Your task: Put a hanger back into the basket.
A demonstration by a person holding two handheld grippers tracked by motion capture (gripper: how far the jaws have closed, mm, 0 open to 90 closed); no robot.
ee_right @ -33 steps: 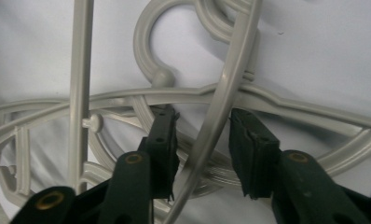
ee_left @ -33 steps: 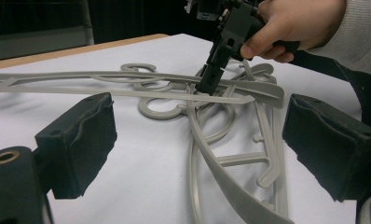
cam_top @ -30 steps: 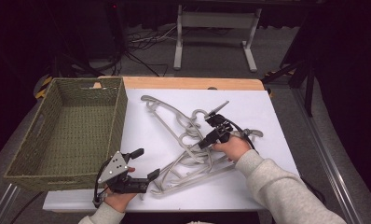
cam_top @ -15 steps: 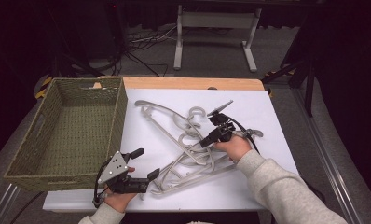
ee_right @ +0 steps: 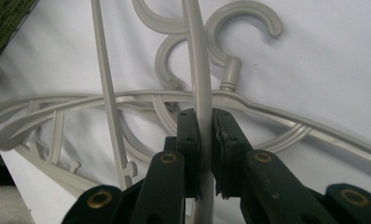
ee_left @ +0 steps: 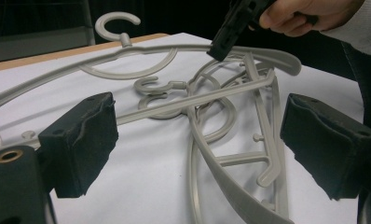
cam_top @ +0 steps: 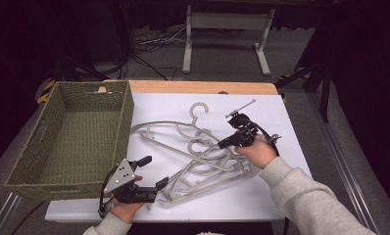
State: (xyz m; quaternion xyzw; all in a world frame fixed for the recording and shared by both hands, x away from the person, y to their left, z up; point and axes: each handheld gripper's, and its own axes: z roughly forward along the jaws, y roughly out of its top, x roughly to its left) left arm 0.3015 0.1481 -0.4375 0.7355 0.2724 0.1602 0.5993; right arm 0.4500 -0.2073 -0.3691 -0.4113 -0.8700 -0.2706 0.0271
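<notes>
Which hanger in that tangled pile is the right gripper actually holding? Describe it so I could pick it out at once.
On the white table top, right of the woven basket, lies a heap of grey plastic hangers. The held hanger is the one whose thin curved arm runs between the shut pads of the right gripper. Its neighbours lie loose.

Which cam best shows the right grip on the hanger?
Right gripper view: the right gripper has its fingers clamped on the hanger bar, close up. High view shows it small; left gripper view shows its tip on the top hanger.
</notes>
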